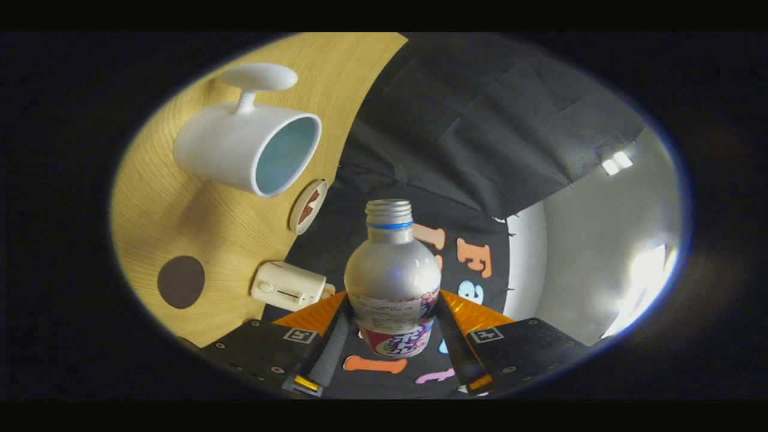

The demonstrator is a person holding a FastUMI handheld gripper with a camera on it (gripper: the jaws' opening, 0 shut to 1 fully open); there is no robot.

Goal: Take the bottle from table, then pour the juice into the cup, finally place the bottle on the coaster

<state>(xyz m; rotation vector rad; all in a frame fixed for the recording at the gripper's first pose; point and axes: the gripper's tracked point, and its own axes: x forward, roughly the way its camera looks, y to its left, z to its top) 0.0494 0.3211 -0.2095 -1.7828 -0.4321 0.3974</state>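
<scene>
Item: bottle, silvery metal body, threaded neck uncapped, blue ring below the thread, printed wrapper around the lower half; position: lifted clear of the table, between the two fingers, neck pointing ahead. Tool: gripper, both fingers pressed against the bottle's lower sides, pinching it. View rolled, so the table stands on edge to one side. Item: cup, white, pale blue inside, handle on its far side, standing on the table, mouth open. Item: coaster, round, pale rim with red-brown centre, just beside the cup near the table edge. Item: dark round patch on the table, nature unclear. Item: small cream device at the table edge near the fingers. Risks, as judged: the neck is open, so any further tilt before the mouth sits over the cup would spill juice on the table; the grip sits low on a smooth wrapper, so the bottle could slip or swing while pouring; the coaster is close to the cup, so a careless set-down could knock the cup. Writing: wrapper shows small print and coloured lettering, too small and distorted to read; no brand legible.
</scene>
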